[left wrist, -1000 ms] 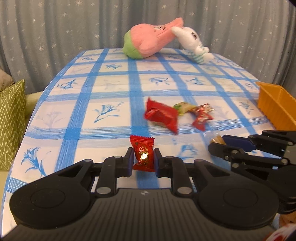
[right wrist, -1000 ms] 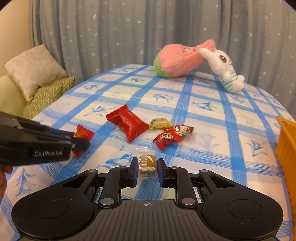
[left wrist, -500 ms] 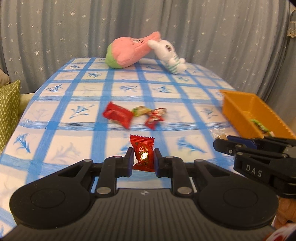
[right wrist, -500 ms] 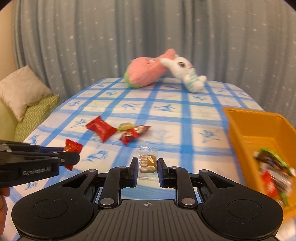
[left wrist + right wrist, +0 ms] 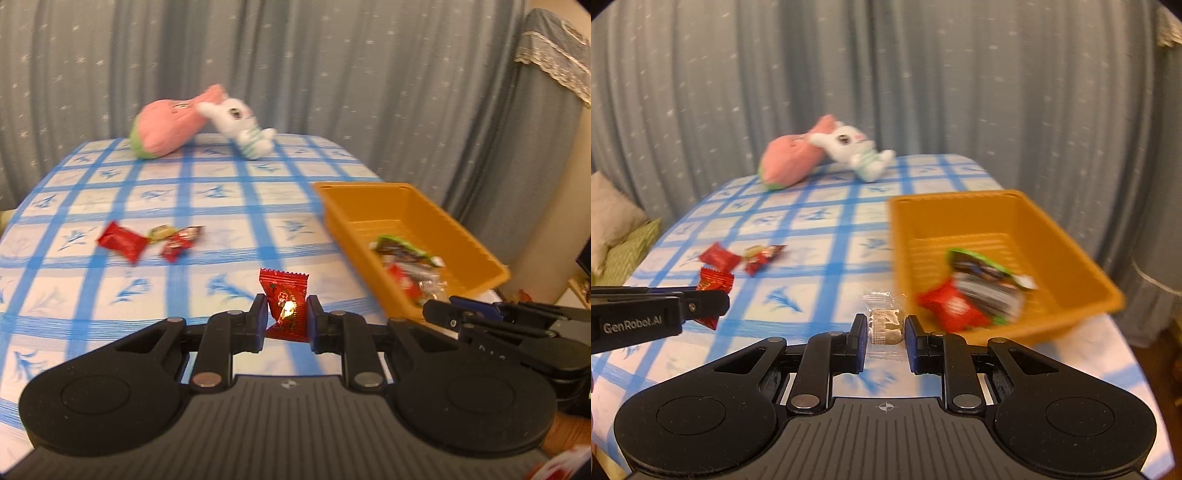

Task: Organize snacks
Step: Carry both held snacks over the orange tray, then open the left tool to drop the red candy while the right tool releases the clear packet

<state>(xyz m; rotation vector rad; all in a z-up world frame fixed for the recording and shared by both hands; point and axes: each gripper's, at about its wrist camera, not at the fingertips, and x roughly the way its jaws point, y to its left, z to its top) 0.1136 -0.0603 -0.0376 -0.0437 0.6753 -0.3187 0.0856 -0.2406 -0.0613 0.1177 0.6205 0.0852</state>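
In the left wrist view, the left gripper (image 5: 287, 318) is pinching a red candy wrapper (image 5: 286, 306) above the checked tablecloth (image 5: 221, 192), near the orange bin (image 5: 410, 236).

In the right wrist view, the right gripper (image 5: 885, 334) is clamping a clear-wrapped biscuit (image 5: 885, 322) just beside that bin's near corner.

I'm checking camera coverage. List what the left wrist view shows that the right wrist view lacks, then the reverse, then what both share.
Only the left wrist view: the lace-trimmed cover at upper right.

Only the right wrist view: the cushions at the left edge, and the clear-wrapped snack in the right tool.

Both: the orange bin, the plush toys, the loose snacks, and the red candy in the left tool.
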